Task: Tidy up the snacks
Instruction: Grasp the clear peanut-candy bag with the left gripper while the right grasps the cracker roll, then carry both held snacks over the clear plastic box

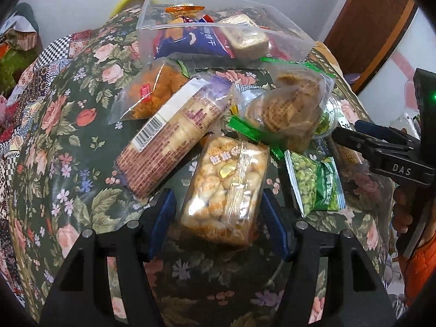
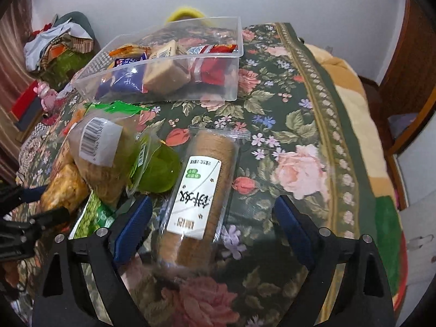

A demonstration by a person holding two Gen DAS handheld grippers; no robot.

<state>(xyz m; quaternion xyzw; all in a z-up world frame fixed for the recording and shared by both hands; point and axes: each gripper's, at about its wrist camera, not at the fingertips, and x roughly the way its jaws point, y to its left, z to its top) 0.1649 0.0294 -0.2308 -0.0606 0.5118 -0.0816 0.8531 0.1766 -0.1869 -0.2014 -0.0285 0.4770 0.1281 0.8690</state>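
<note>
Snacks heaped on the flowered bed; bin (image 1: 190,24) behind. Left tongs (image 1: 218,207) stand released astride our puffed-snack pack (image 1: 226,190); right tongs (image 2: 212,223) released, astride the biscuit sleeve (image 2: 201,179). Risk, we judge: slick wrappers slipping, neighbouring pea packet (image 1: 313,185) dragged along.

Home bedroom: floral quilt (image 2: 286,125) on bed, wooden door (image 1: 368,27), clothes pile (image 2: 62,46).
</note>
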